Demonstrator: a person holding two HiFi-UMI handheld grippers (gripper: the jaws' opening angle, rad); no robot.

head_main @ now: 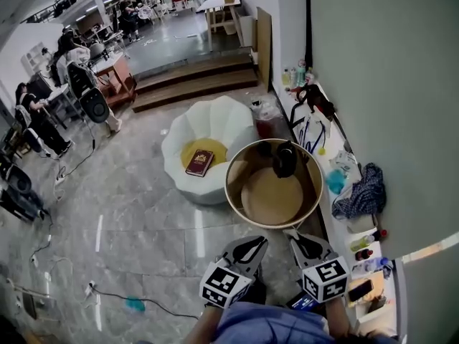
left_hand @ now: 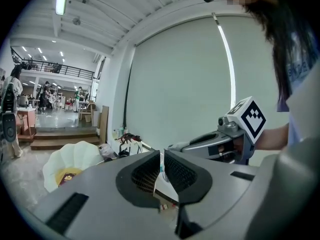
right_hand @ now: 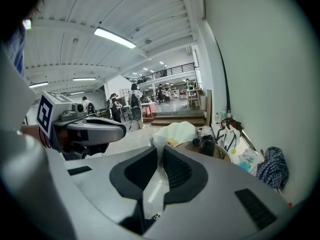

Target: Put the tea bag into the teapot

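Your right claw [right_hand: 161, 147] gripped the tea bag [right_hand: 156, 139], and your left claw [left_hand: 162, 154] sat closed and empty. You probably needed to aim squarely over the teapot [head_main: 285, 160].

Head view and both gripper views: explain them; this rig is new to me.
A person holds a two-jaw tool in each hand. The head view looks down from their head: left gripper and right gripper at the bottom. Ahead stands a round table with a dark teapot on it; beside it, a white chair with a book. The other two pictures come from cameras on the grippers, looking along the jaws. The right jaws pinch a thin pale thing, seemingly the tea bag. The left jaws are nearly together, empty.
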